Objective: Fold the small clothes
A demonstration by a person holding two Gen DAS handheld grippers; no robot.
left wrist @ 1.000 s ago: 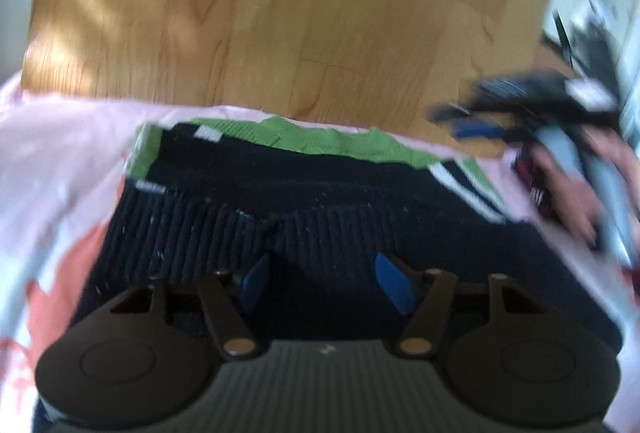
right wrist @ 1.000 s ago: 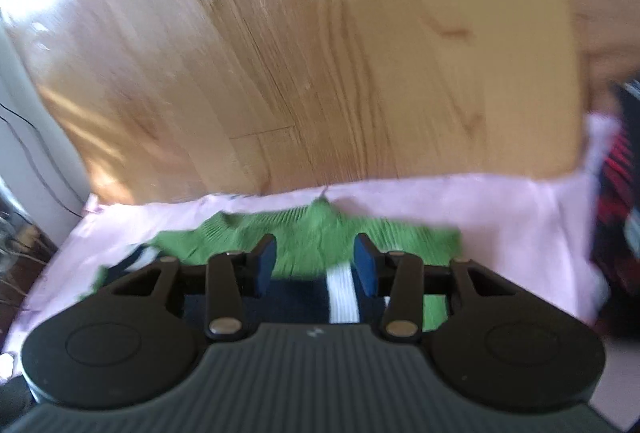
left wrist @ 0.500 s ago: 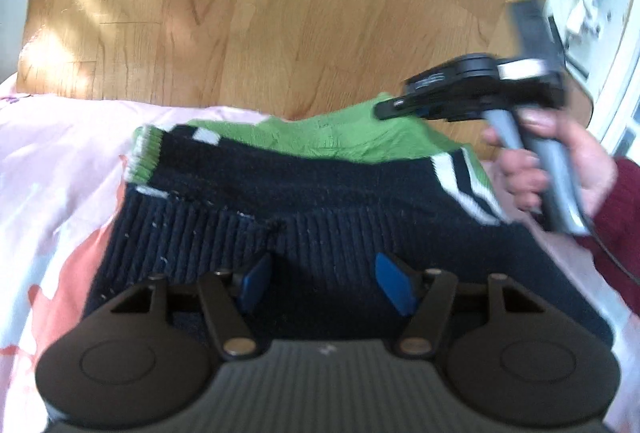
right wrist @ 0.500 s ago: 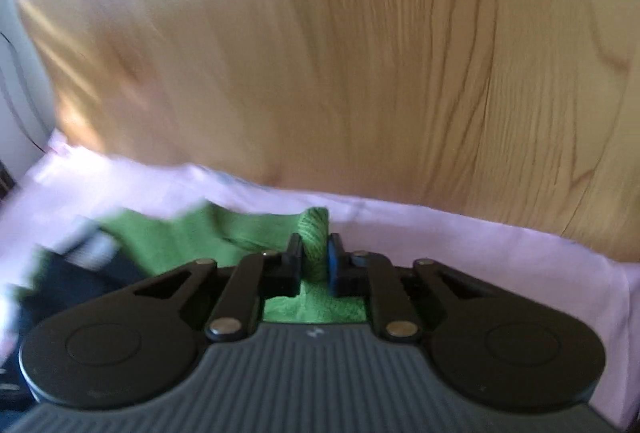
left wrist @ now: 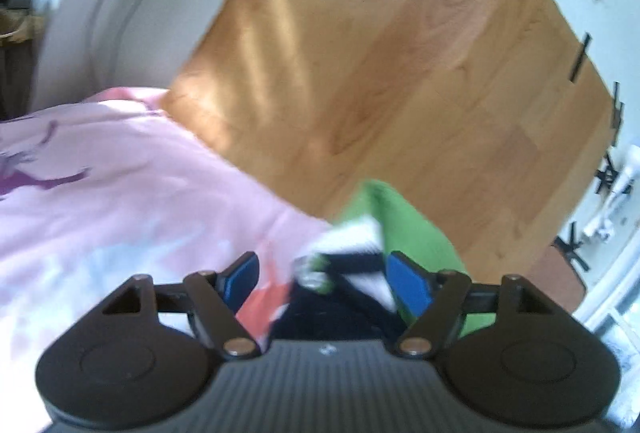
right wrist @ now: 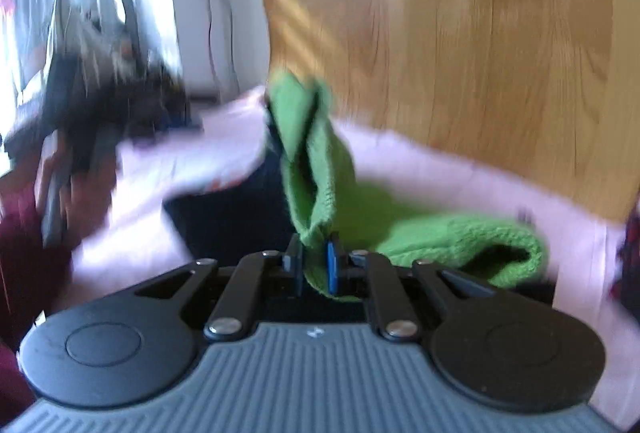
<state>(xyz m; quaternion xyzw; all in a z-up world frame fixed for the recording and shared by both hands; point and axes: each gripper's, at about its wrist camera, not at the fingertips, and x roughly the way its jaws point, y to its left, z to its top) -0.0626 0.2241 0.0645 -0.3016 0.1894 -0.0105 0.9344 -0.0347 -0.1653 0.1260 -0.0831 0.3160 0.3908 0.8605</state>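
Sweater [right wrist: 320,161] hangs pinched by one thin green edge in the right gripper [right wrist: 314,267], fingers clenched on it, above the pink bedspread [right wrist: 420,169], while the left gripper [left wrist: 322,279], fingers just spread and released, has navy knit at twelve o'clock — slip now and the fold collapses.

Right gripper [right wrist: 314,267] jaws pinching green sweater [right wrist: 320,169], pink sheet [right wrist: 440,173], wooden floor [right wrist: 480,33]

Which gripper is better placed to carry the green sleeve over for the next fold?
Right: the right gripper is clamped on the green sleeve, lifting it. The left gripper is open, gripping nothing.
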